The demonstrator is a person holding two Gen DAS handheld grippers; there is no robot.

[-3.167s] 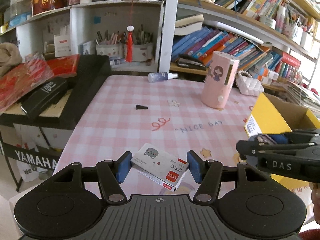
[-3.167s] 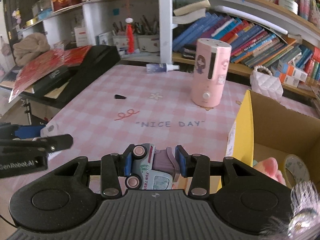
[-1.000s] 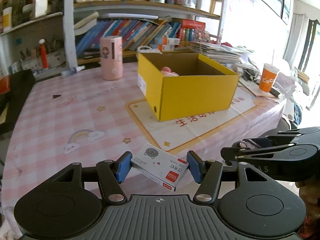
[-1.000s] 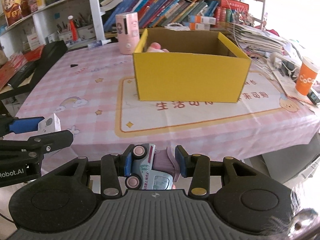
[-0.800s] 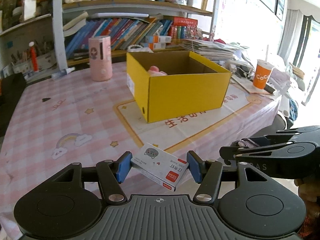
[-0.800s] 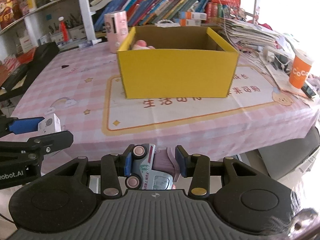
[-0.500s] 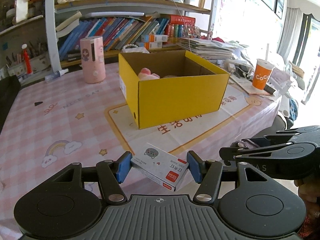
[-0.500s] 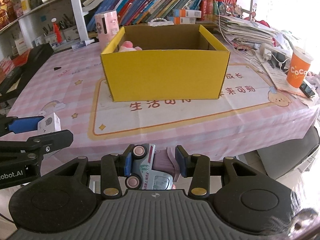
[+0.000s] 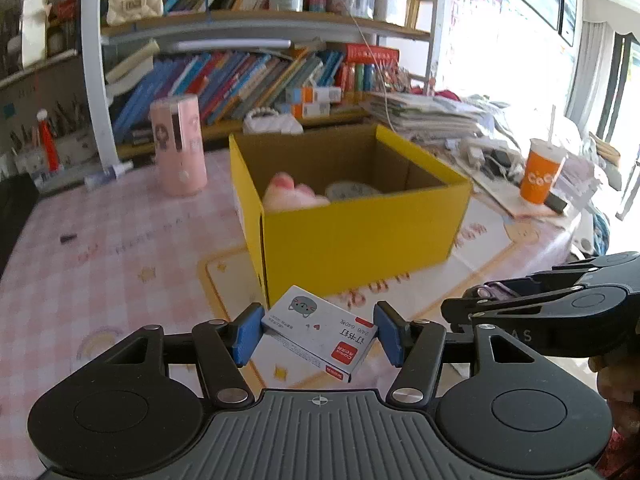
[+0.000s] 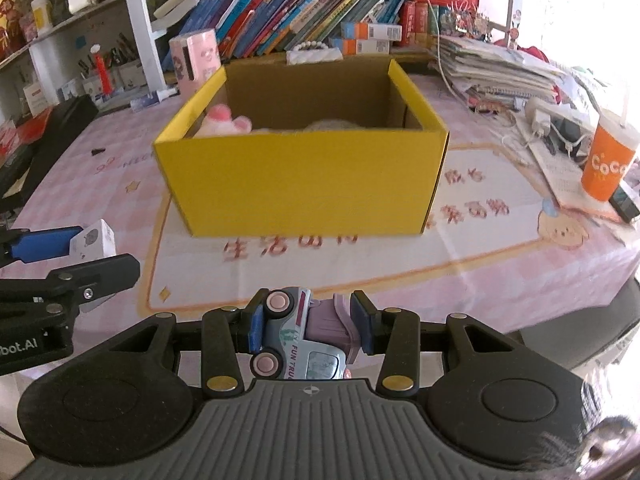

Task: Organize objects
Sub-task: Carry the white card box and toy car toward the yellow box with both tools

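My left gripper (image 9: 318,334) is shut on a small white staple box (image 9: 320,332) with a cat face and a red label, held in the air in front of the yellow cardboard box (image 9: 360,232). My right gripper (image 10: 308,330) is shut on a toy truck (image 10: 304,336), pale blue with pink wheels and a purple back, held near the table's front edge. The yellow box (image 10: 300,184) stands open on the pink checked tablecloth (image 10: 480,248). A pink plush toy (image 9: 292,196) and a round pale item lie inside it. The left gripper with the staple box (image 10: 93,240) shows at the left of the right wrist view.
A pink cylinder (image 9: 179,144) stands behind the yellow box at the left. An orange paper cup (image 10: 608,164) stands at the right, next to stacked papers (image 10: 500,72) and cables. Bookshelves (image 9: 260,76) line the back. A small black piece (image 9: 67,237) lies on the cloth.
Both grippers have swung right and come closer to the yellow box, which now looks larger and more central. Both still hold their objects.
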